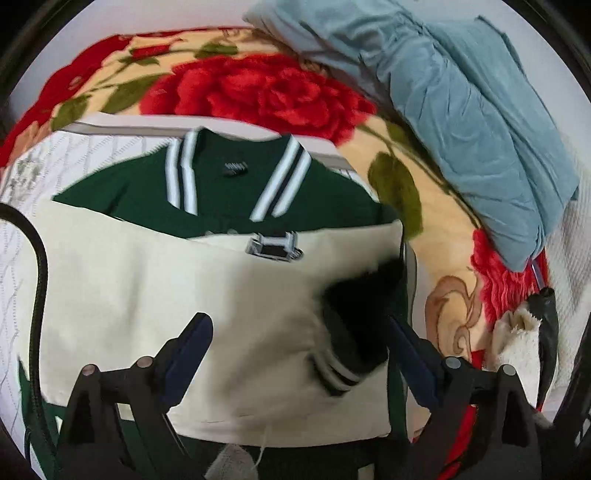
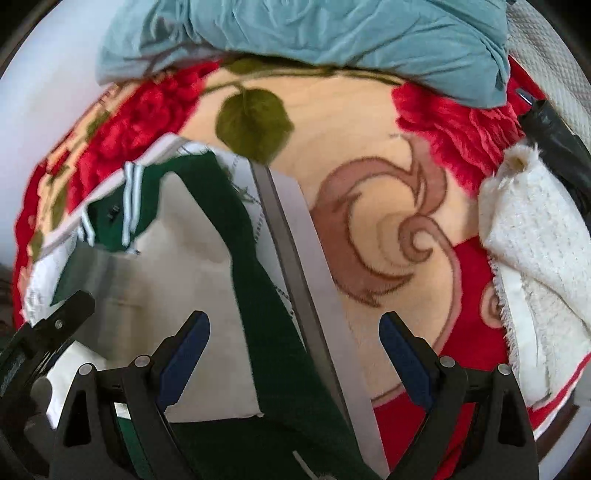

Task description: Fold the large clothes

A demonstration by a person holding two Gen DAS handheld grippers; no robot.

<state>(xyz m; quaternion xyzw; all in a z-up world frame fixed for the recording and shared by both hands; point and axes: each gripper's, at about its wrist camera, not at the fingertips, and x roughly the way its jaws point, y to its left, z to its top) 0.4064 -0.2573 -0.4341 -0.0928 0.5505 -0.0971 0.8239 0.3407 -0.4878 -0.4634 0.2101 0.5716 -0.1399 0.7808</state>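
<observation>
Left hand-held gripper (image 1: 299, 354) hangs over the jacket (image 1: 207, 295), jaws spread wide, nothing pinched between them. The cream sleeve (image 1: 177, 288) lies folded across the green body, its striped cuff (image 1: 338, 373) sitting between the blue pads (image 1: 192, 354) but untouched. The jacket rests on a white board (image 2: 295, 258) laid over the rose blanket (image 2: 362, 147); its striped collar (image 1: 184, 173) points away. Right hand-held gripper (image 2: 295, 362) is apart too, poised above the jacket's green edge and the board's rim, clamping nothing. A blue garment (image 2: 314, 33) is heaped at the far end, and a white towel (image 2: 535, 258) lies off to the right.
</observation>
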